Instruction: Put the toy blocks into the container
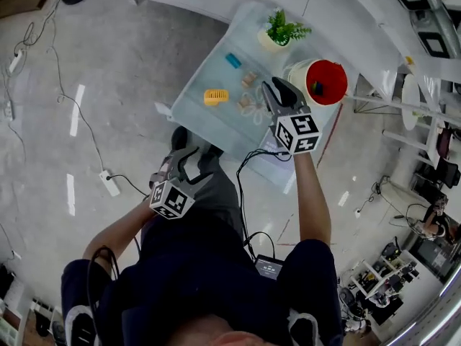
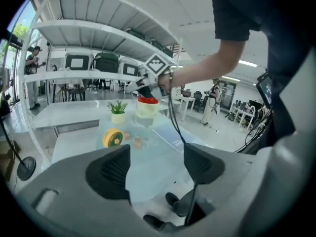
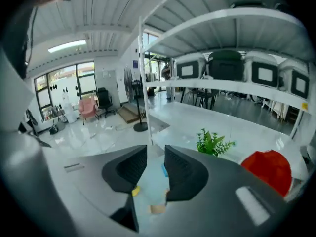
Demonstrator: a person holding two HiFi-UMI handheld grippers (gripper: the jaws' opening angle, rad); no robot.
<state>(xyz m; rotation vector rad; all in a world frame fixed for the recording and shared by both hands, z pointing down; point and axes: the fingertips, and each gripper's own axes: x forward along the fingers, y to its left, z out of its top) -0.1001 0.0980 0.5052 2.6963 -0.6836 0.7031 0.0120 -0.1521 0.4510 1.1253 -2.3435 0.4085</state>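
Toy blocks (image 1: pixel 249 78): spread centrally, gaps between | container (image 1: pixel 325 82): at table (image 1: pixel 209 125) edge

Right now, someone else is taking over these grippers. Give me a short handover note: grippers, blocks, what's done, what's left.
Left gripper: open, empty, held back short of the table.
Right gripper: open, empty, over the table near the container.
Done: one dark block lies in the container.
Left: the yellow block, the blue block and two tan blocks lie on the table, to go in.
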